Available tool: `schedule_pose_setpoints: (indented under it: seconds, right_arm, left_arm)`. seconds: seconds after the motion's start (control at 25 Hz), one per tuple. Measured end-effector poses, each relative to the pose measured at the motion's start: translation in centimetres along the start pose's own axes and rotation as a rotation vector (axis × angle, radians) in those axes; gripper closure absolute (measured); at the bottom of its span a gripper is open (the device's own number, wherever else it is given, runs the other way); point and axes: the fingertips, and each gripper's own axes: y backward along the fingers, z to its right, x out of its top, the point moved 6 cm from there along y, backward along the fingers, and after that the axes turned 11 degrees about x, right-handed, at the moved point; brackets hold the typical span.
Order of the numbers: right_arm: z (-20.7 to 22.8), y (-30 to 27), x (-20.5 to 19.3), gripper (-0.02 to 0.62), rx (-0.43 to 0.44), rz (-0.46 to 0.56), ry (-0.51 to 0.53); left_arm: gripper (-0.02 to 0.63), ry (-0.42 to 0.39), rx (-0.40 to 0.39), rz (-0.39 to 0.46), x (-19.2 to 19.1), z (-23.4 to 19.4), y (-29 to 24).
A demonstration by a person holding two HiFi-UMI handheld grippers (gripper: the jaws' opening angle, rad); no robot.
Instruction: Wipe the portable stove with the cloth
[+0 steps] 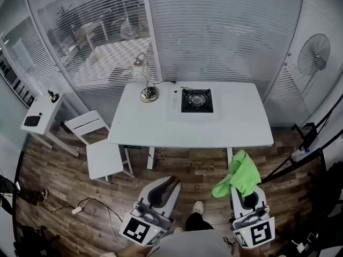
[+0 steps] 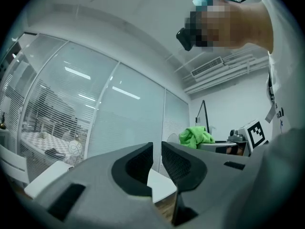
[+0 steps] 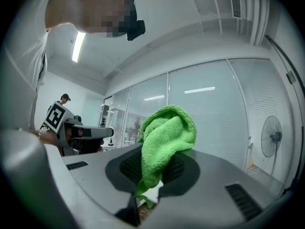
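The portable stove (image 1: 196, 100), black-topped with a white control strip, sits on the white table (image 1: 236, 127) near its far edge. Both grippers hang well short of the table, over the wooden floor. My right gripper (image 1: 245, 196) is shut on a bright green cloth (image 1: 239, 174), which bunches up above the jaws (image 3: 167, 131) and trails a little below them. The cloth also shows in the left gripper view (image 2: 195, 136). My left gripper (image 1: 170, 183) is shut with nothing between its black pads (image 2: 177, 163); only a thin slit shows.
A small lamp (image 1: 144, 79) with a cord stands on the table left of the stove. A white chair (image 1: 99, 143) stands at the table's left corner and a small side table (image 1: 38, 115) farther left. A fan (image 1: 313, 50) and cables are at the right. Glass walls with blinds lie behind.
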Motion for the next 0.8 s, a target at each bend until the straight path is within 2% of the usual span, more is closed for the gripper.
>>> schedule_pose_setpoints:
  seconds: [0.36, 0.6, 0.8]
  right_arm:
    - [9.3, -2.7, -0.7, 0.546, 0.018, -0.002, 0.005]
    - [12.7, -4.8, -1.7, 0.546, 0.043, -0.019, -0.001]
    - [14.8, -7.9, -2.4, 0.546, 0.058, -0.027, -0.003]
  left_arm:
    - [0.548, -0.009, 0.016, 0.003, -0.9, 0.5, -9.4]
    - [0.548, -0.004, 0.032, -0.006, -1.9, -0.2, -13.4]
    - [0.548, -0.006, 0.045, -0.013, -2.5, -2.4, -16.4]
